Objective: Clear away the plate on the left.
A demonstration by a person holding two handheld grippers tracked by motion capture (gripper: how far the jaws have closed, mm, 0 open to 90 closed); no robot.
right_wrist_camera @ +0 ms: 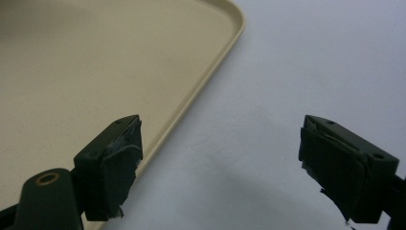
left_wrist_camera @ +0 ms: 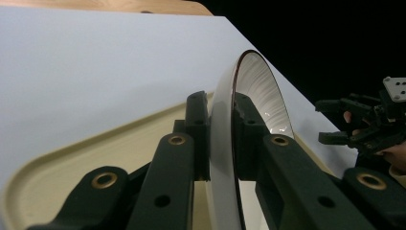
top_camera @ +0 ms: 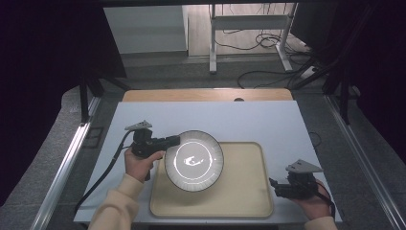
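Note:
A round white plate (top_camera: pixel 194 160) with a dark rim and a ridged inside lies roughly level over the left part of a beige tray (top_camera: pixel 244 187). My left gripper (top_camera: pixel 174 140) is shut on the plate's left rim. In the left gripper view the two black jaws (left_wrist_camera: pixel 221 103) pinch the plate's edge (left_wrist_camera: pixel 222 158), one inside and one outside. My right gripper (top_camera: pixel 274 184) stands open on the white table surface, just off the tray's right edge. In the right gripper view its pads (right_wrist_camera: pixel 220 143) are wide apart with nothing between them, beside the tray's corner (right_wrist_camera: pixel 95 57).
The tray lies on a white sheet (top_camera: pixel 201 117) covering a wooden table (top_camera: pixel 206 94). Metal rails (top_camera: pixel 67 167) run along both sides of the table. A desk frame and loose cables (top_camera: pixel 258 43) sit on the floor beyond the far edge.

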